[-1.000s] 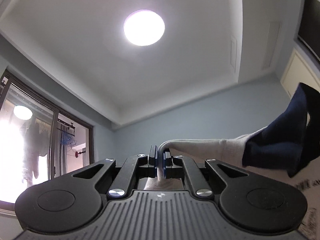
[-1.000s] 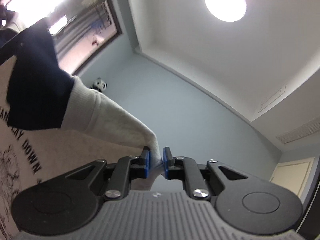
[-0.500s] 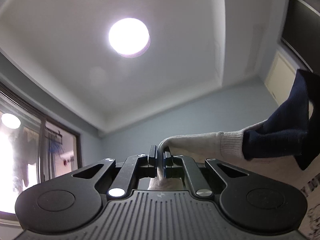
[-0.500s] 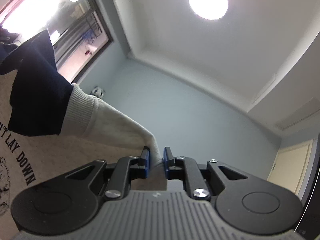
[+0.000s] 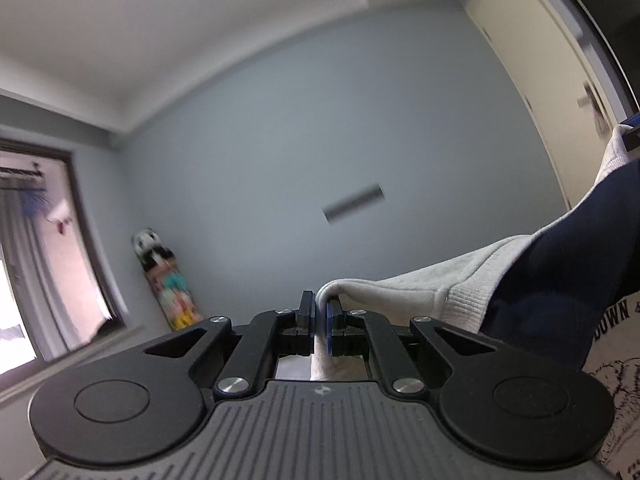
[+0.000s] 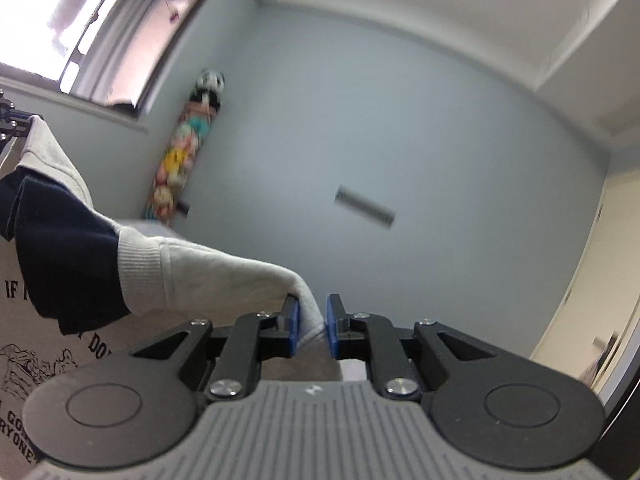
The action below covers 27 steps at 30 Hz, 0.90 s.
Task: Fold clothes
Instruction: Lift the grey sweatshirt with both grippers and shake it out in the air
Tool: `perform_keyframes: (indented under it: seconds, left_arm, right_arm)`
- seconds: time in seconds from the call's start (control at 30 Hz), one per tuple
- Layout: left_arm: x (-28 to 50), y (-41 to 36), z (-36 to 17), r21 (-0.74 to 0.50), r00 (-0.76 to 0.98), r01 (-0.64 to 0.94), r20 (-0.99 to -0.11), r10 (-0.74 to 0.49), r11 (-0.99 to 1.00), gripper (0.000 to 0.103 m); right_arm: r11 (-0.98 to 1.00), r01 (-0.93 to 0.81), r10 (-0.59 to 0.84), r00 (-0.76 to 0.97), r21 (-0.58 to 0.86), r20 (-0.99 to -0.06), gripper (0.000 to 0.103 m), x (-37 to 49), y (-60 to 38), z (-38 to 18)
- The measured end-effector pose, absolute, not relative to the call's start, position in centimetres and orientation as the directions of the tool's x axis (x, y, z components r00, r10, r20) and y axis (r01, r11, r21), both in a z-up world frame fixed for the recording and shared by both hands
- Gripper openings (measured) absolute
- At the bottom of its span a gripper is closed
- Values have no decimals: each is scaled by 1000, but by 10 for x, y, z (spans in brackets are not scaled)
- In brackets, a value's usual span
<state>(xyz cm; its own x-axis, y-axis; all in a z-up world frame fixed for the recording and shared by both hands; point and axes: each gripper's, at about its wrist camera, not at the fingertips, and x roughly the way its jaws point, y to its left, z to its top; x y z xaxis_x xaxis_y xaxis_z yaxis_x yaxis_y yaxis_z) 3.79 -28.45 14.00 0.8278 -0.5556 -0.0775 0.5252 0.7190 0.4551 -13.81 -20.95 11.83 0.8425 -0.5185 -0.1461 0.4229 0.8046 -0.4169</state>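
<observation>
I hold a light grey sweatshirt [image 5: 404, 292] with a ribbed hem, a navy sleeve [image 5: 560, 268] and black print up in the air between both grippers. My left gripper [image 5: 319, 312] is shut on one grey corner, the cloth running off to the right. My right gripper [image 6: 311, 322] is shut on the other grey corner [image 6: 224, 276], the cloth running off to the left with the navy sleeve [image 6: 60, 256] and printed front [image 6: 28, 364]. Both cameras point at the wall and ceiling.
A pale blue wall [image 5: 320, 152] fills both views. A window [image 5: 28, 264] is at the left, a cream door [image 5: 536, 60] at the right. A colourful hanging toy strip with a panda [image 6: 188, 136] hangs beside the window.
Both grippers have tilted down from the ceiling toward the wall, still holding the garment. The ceiling lamp has left both views.
</observation>
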Motion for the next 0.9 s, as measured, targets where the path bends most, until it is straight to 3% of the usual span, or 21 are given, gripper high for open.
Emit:
perform_keyframes:
  seconds: [0.3,0.43,0.63,0.9]
  left_arm:
    - [153,-387,95,503,826,556,-243,-508,662,4]
    - [215,-412,52,508,819,574,-358,-448,642,4]
    - [292,-443,-44,413,707,675,-601,-374,611,3]
    - [329,-462,-140,404,625,728,-724,-294,554,4]
  right_arm:
    - [848,445,-523,791,-289,-317,16,-51,-323,41]
    - [858,449,-513,763,-249,-393,16,5,-367,9]
    - [878,443,-460,678,-181,-573,15,84,-418,-78]
    - [873,480,-380,557,-87,-739,15,142,-472,-188]
